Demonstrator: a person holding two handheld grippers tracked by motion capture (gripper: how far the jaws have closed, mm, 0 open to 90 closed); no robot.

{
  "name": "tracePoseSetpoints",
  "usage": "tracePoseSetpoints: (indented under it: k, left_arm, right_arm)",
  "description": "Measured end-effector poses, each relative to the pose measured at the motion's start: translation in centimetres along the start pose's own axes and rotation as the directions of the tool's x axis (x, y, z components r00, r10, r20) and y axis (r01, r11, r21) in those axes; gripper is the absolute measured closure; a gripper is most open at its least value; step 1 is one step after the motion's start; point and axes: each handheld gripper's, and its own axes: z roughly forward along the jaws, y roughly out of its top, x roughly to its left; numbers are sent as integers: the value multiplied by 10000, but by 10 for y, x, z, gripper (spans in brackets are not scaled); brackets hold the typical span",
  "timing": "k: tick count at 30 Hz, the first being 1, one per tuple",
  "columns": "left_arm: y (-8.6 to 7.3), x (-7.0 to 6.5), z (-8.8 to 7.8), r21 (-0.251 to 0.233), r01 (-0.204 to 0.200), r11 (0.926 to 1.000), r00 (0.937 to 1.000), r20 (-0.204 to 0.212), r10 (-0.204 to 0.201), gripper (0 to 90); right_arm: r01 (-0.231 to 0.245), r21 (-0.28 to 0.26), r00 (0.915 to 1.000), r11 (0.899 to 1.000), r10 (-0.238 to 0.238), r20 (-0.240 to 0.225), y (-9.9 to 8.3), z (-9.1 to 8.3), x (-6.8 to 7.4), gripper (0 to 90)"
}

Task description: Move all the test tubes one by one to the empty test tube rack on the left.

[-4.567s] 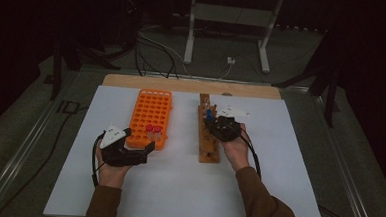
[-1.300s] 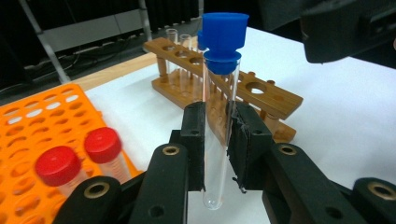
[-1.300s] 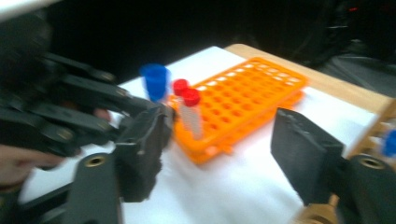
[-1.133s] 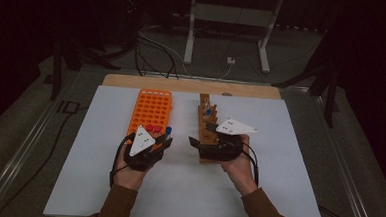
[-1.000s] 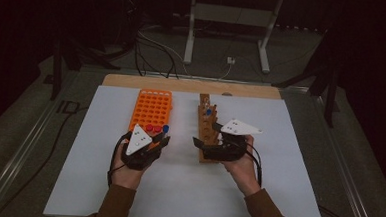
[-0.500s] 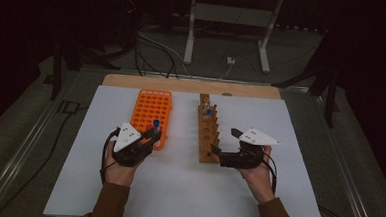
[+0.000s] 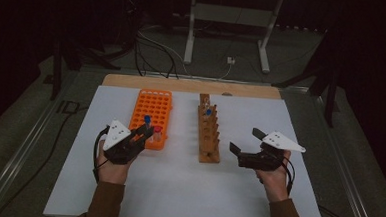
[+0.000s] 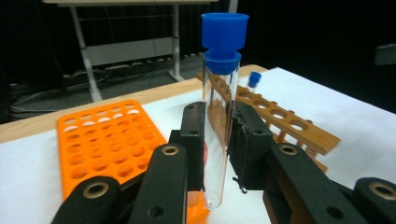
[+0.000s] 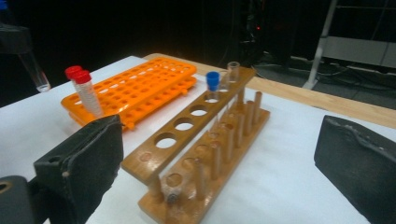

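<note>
While the left gripper [image 7: 138, 135] clamps a clear tube with a blue cap [image 8: 220, 93] upright between its pads, the transfer from the wooden rack [image 7: 208, 134] to the orange rack [image 7: 153, 117] looks partly done. That tube hangs just over the orange rack's near end, toward the desk's near-left, its rounded bottom not yet in any hole. Already standing at that near end is a tube with a red cap [image 9: 88, 93]; the right gripper view hints at a second red cap just behind it, though I cannot tell them apart for sure.

On the wooden rack, which sits mid-desk, one blue-capped tube [image 9: 212, 86] and an uncapped clear tube [image 9: 233, 72] remain at the far end, so those seem left to move.

The right gripper [image 7: 249, 141] has just been spreading its jaws; they stand wide with nothing between them, beside the wooden rack's near end.
</note>
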Motion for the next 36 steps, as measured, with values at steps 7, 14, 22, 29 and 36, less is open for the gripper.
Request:
tracePoseSetpoints:
  k: [7, 14, 22, 29, 36]
  left_arm:
    - [-5, 13, -3, -206, 152, 9997, 9987, -493, -162, 768]
    - [-18, 24, 7, -364, 360, 9987, 9935, -1068, -397, 769]
    - [-35, 33, 27, 153, 639, 9978, 9859, -1559, -607, 770]
    - [-49, 37, 34, 136, 1225, 9924, 9773, -1757, -1182, 767]
    - [-53, 33, 41, 624, 1008, 9929, 9834, -1578, -899, 770]
  right_arm:
    - [-100, -106, 9998, 9999, 102, 156, -1, -3, -5, 20]
    - [-189, -80, 9997, 9998, 190, 154, -2, -3, -7, 20]
    - [-265, -119, 9995, 9996, 266, 140, -2, -2, -6, 20]
    - [-346, -52, 9993, 9994, 347, 135, -4, 0, -6, 20]
    - [-353, 18, 9993, 9994, 352, 105, -6, 1, -5, 21]
